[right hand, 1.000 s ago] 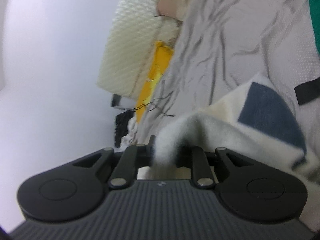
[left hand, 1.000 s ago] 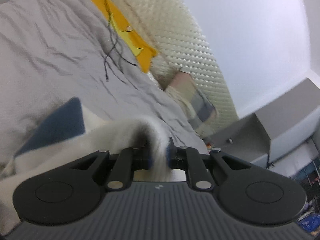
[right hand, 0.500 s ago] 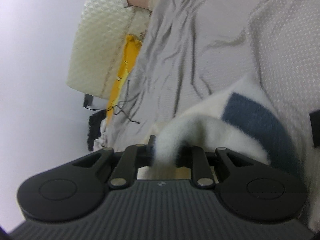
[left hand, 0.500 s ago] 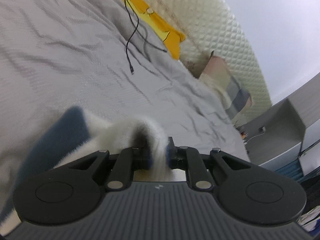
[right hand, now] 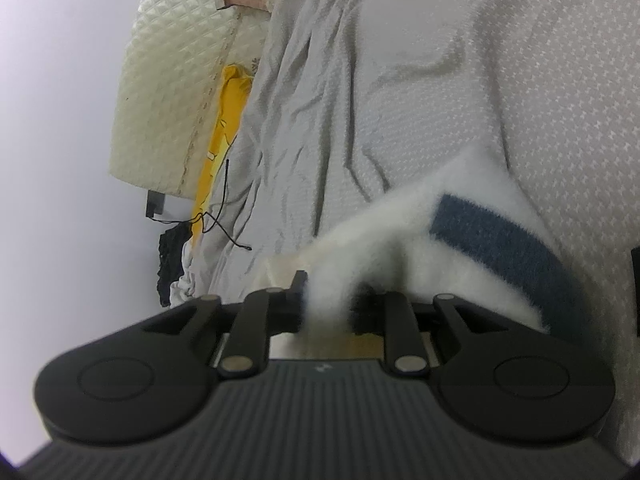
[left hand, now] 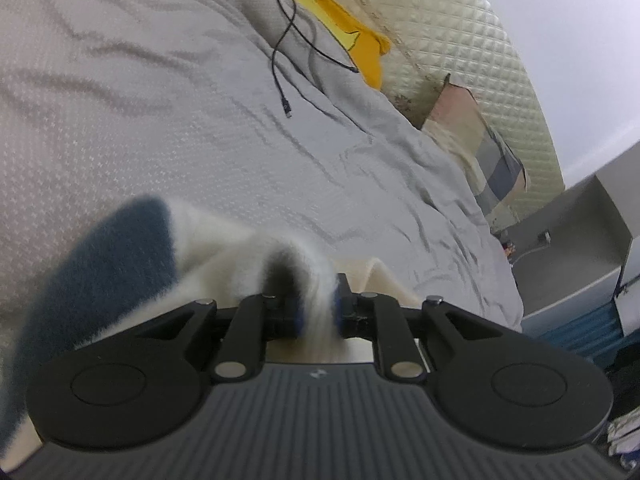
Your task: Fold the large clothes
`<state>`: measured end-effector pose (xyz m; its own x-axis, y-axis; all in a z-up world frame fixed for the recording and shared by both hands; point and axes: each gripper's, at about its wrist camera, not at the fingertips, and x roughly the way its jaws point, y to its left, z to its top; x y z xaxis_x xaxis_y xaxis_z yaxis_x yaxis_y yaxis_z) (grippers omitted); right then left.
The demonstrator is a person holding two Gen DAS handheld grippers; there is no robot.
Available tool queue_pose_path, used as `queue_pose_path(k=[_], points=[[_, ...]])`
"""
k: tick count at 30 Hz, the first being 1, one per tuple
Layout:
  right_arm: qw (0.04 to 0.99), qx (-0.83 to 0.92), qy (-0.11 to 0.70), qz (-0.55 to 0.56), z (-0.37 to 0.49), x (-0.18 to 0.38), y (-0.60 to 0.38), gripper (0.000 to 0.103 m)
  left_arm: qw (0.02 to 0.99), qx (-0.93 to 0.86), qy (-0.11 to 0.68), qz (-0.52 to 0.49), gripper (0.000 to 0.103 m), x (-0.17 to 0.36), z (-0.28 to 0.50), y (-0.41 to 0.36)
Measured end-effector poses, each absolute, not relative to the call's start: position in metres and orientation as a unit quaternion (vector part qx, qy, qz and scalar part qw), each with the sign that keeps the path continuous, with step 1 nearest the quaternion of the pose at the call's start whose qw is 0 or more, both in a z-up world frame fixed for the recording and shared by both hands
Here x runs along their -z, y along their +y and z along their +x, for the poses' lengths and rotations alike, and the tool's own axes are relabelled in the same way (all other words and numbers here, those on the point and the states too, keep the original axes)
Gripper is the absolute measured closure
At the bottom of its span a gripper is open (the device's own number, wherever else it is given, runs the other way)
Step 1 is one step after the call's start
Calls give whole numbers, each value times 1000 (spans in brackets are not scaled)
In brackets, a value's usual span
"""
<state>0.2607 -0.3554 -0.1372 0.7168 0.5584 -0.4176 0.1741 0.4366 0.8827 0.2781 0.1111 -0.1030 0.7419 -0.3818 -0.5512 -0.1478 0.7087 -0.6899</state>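
A fluffy white garment with dark blue patches [left hand: 132, 264] hangs from both grippers over a grey bed. My left gripper [left hand: 318, 314] is shut on a pinched fold of the white fleece. My right gripper [right hand: 326, 312] is shut on another fold of the same garment [right hand: 472, 240]. The cloth bunches up in front of each gripper and hides the fingertips. The rest of the garment is out of view below both cameras.
The grey wrinkled bedsheet [left hand: 160, 92] fills most of both views. A black cable [left hand: 280, 52] and a yellow cloth [left hand: 352, 40] lie near the cream quilted headboard [left hand: 472, 52]. A patterned pillow [left hand: 480, 136] leans there. A grey cabinet [left hand: 580, 236] stands beside the bed.
Both grippers have tilted down and moved closer to the bed with the garment still held. The wall has largely left both views and the sheet fills them.
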Motion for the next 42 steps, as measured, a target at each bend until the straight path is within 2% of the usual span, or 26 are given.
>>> queue_pose_path(k=[2,3,4,6,11,18,19,21,23,24,25,28,33,42], points=[[769,-137,346,520,257,132,-355,54,856,78,351,-371,62,97,272,109],[770,-146,337,521,255,126,-353,35,859,84,346,-368,43,93,269,107],[772,-156,330,520,252,121,-352,22,864,89,337,-363,31,87,265,106],[782,-171,323,506,247,109,-348,15,877,100,317,-347,24,74,253,101],[824,-208,320,419,231,84,-328,15,902,113,308,-282,21,55,225,80],[877,-219,325,278,216,69,-290,16,917,68,364,-149,21,64,214,45],[883,-206,331,261,217,71,-287,25,916,59,371,-139,21,69,216,43],[894,-178,343,227,221,76,-285,33,914,44,382,-126,21,79,221,42],[906,-141,351,190,227,82,-284,34,916,22,384,-112,21,87,224,45],[909,-129,355,178,230,86,-284,39,918,11,382,-108,21,91,227,45],[909,-119,360,171,235,89,-286,49,918,5,381,-108,21,94,231,46],[913,-94,358,171,244,96,-294,58,920,-13,374,-111,21,98,241,50],[936,-47,322,133,262,99,-300,60,929,-42,348,-117,21,97,260,58],[943,-4,307,125,292,116,-302,60,949,-90,286,-95,21,86,276,70]])
